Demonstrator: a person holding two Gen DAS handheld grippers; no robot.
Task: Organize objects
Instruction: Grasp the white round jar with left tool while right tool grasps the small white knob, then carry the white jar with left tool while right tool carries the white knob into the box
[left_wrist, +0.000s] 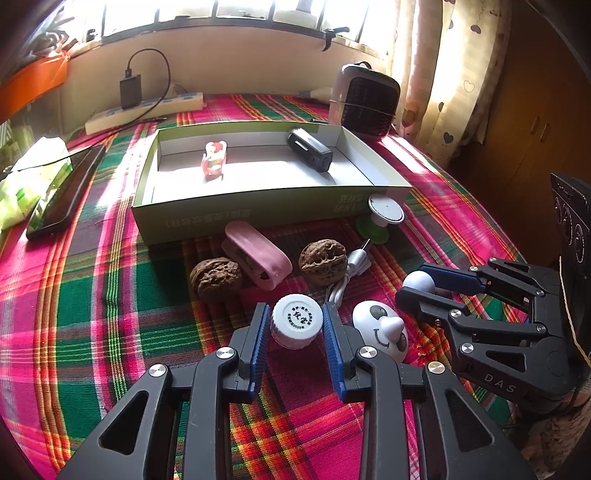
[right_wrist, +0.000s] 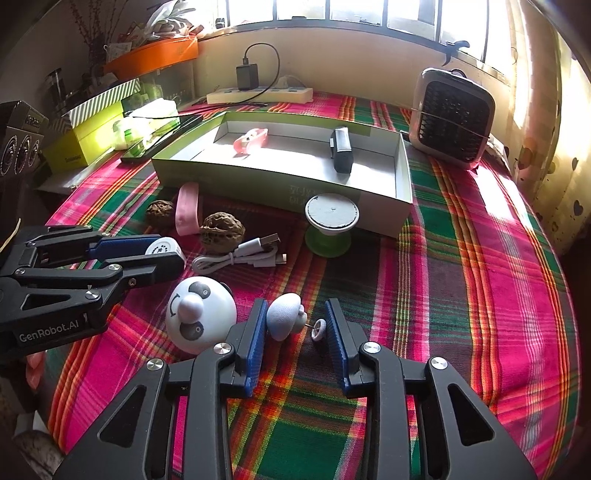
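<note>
My left gripper (left_wrist: 295, 325) has its blue pads against both sides of a small white bottle with a printed cap (left_wrist: 296, 324), which stands on the plaid cloth. My right gripper (right_wrist: 295, 325) is open around a pale grey mushroom-shaped toy (right_wrist: 284, 315) with a small wheel on a pin (right_wrist: 318, 329). A white panda toy (right_wrist: 199, 314) lies between the grippers. Two walnuts (left_wrist: 216, 278) (left_wrist: 322, 261), a pink clip (left_wrist: 258, 254), a white USB cable (right_wrist: 243, 254) and a green spool (right_wrist: 328, 225) lie before the open cardboard box (left_wrist: 207, 218).
The box holds a pink toy (left_wrist: 213, 160) and a black device (left_wrist: 309, 149). A small heater (right_wrist: 452, 118) stands at the back right, a power strip with charger (right_wrist: 258, 92) at the back. A phone (left_wrist: 64, 192) and boxes (right_wrist: 85, 140) lie left.
</note>
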